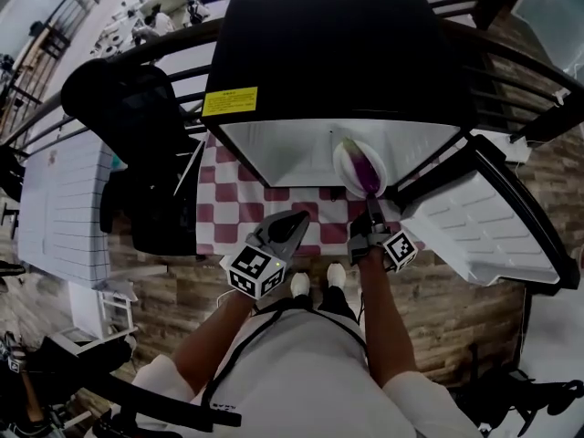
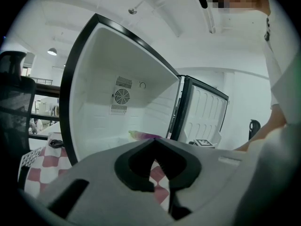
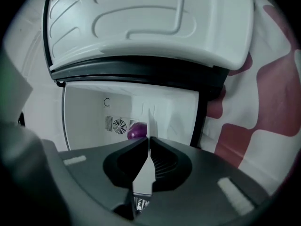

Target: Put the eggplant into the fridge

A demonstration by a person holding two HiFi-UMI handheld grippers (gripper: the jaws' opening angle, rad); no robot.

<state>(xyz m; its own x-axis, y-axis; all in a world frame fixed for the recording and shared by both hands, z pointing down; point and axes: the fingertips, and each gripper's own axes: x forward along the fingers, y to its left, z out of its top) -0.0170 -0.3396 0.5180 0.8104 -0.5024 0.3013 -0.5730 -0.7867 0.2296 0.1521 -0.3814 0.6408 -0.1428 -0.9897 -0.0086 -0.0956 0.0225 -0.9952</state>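
Note:
A purple eggplant point(image 1: 367, 169) lies on a small white plate point(image 1: 347, 161) at the right side of the fridge's point(image 1: 338, 53) open front, just over its white floor. My right gripper point(image 1: 371, 203) is shut on the plate's near rim. In the right gripper view the plate point(image 3: 149, 126) shows edge-on between the closed jaws of the right gripper point(image 3: 148, 141), with the eggplant point(image 3: 136, 131) beyond them. My left gripper point(image 1: 301, 219) hovers to the left of it, in front of the fridge, shut and holding nothing. In the left gripper view the left gripper point(image 2: 154, 141) points at the fridge, where the eggplant point(image 2: 146, 135) lies low.
The fridge door point(image 1: 484, 217) stands swung open to the right. The fridge stands on a red-and-white checked cloth point(image 1: 237, 208). A black office chair point(image 1: 137, 144) and a white table point(image 1: 59, 199) stand at the left. Black railings point(image 1: 109, 71) run behind, over wooden flooring point(image 1: 456, 318).

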